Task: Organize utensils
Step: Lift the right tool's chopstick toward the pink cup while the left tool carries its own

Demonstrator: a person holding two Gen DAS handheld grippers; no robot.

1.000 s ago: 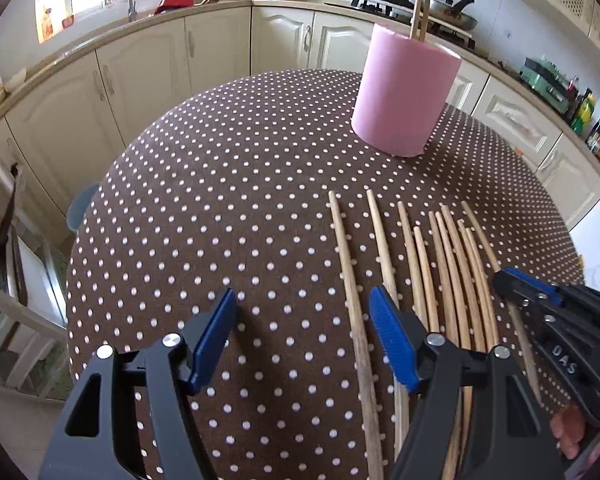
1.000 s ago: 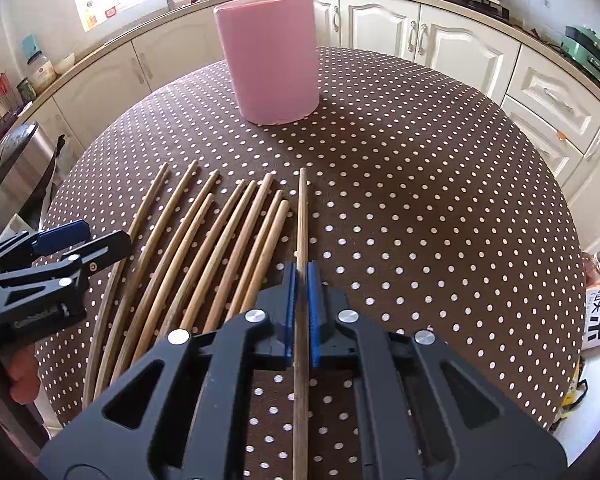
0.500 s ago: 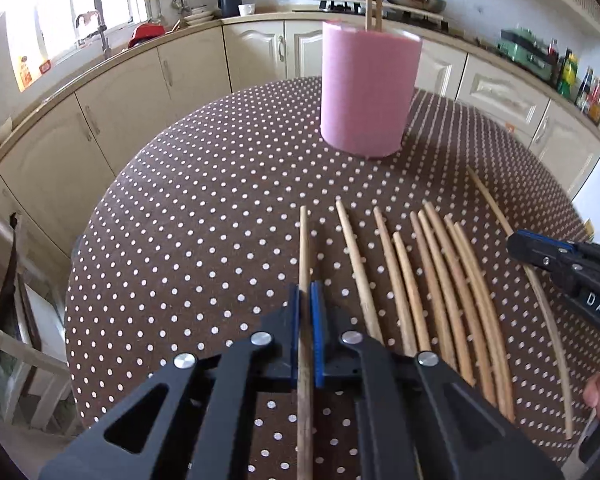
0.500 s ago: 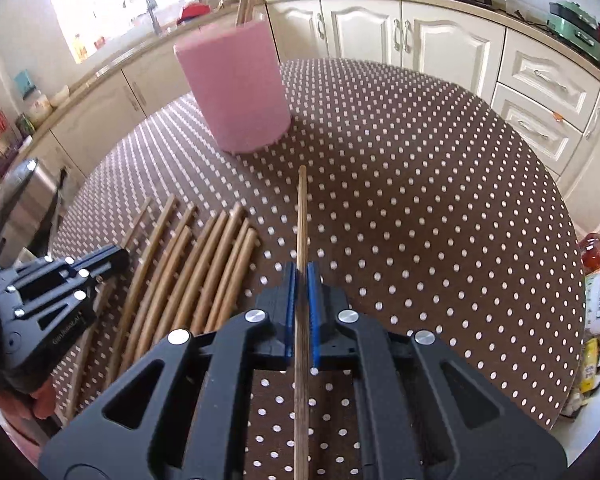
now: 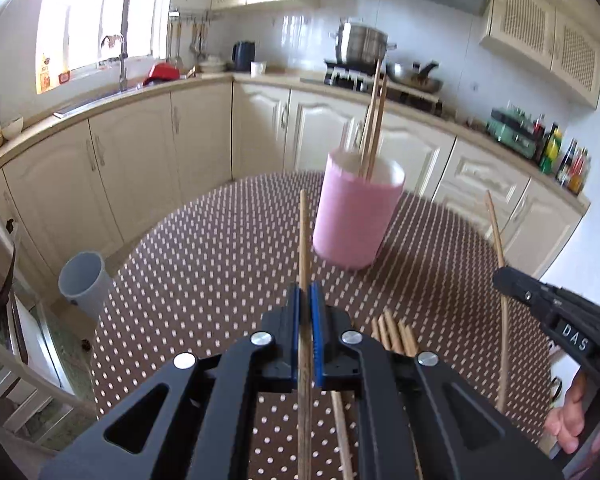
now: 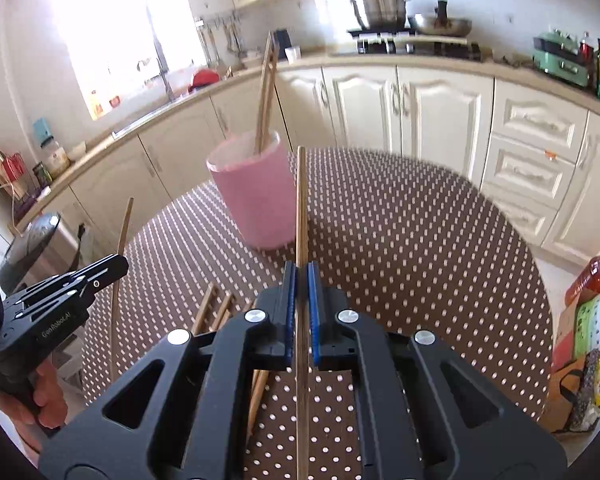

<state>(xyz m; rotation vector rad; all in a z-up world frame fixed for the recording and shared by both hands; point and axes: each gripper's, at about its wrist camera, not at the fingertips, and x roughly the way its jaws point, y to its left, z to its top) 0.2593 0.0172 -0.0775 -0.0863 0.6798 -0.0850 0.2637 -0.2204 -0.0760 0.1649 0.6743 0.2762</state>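
Observation:
My left gripper [image 5: 305,312] is shut on a wooden chopstick [image 5: 303,240], lifted off the table and pointing up toward the pink holder [image 5: 352,220], which has two chopsticks [image 5: 374,120] standing in it. My right gripper [image 6: 301,300] is shut on another chopstick [image 6: 301,200], also raised, its tip level with the pink holder [image 6: 256,196]. Several chopsticks [image 5: 394,334] still lie on the dotted tablecloth below both grippers, mostly hidden by the jaws. In the left wrist view the right gripper [image 5: 504,280] shows at the right edge; in the right wrist view the left gripper [image 6: 118,262] shows at the left.
The round table [image 6: 420,240] wears a brown cloth with white dots. Cream cabinets [image 5: 148,152] ring it. A grey bin [image 5: 82,280] stands on the floor to the left, a metal lidded bin [image 6: 32,240] beyond. Bags and a bottle [image 6: 588,320] sit right of the table.
The left gripper went from open to shut on a chopstick. Both grippers then rose with their chopsticks and tilted up toward the pink holder.

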